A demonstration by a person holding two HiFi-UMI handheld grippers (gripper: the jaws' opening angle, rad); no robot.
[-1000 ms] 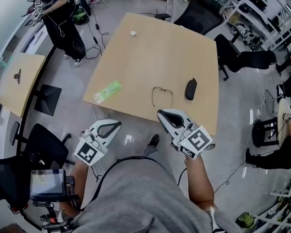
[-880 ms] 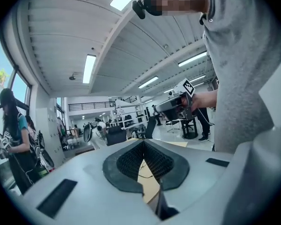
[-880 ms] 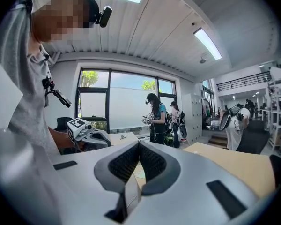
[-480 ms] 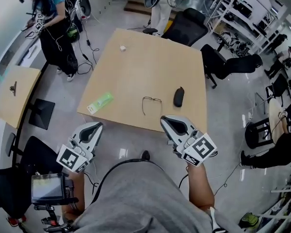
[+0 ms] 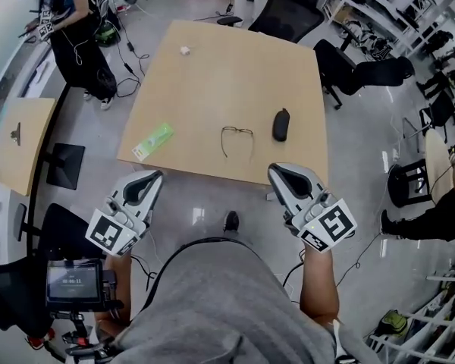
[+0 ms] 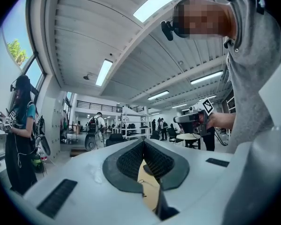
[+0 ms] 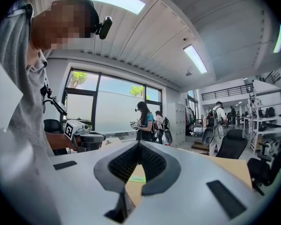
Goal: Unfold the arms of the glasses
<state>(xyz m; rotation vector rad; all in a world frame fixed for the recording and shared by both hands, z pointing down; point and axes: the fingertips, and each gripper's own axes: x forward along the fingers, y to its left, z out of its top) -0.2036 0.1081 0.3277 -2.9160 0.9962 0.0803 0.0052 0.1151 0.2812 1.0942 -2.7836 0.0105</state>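
Observation:
The thin-framed glasses (image 5: 236, 139) lie on the wooden table (image 5: 212, 89), near its front edge, and I cannot tell how their arms stand. Both grippers hang in the air before that edge, short of the table and apart from the glasses. My left gripper (image 5: 153, 176) is at the left, its jaws shut with nothing between them. At the right, my right gripper (image 5: 277, 170) is also shut and empty. In the left gripper view the closed fingertips (image 6: 144, 142) meet above a sliver of tabletop (image 6: 150, 191). The right gripper's (image 7: 139, 143) own view shows the same closed jaws.
A black glasses case (image 5: 280, 124) lies just right of the glasses. A green flat packet (image 5: 152, 142) rests at the table's left front, also showing as the green packet (image 7: 136, 179). A small white object (image 5: 185, 50) sits far back. Office chairs (image 5: 288, 14) and a person (image 5: 68, 29) stand around.
Both grippers have risen and stayed shut. The right one has drifted to the right. The glasses and case have not moved on the table.

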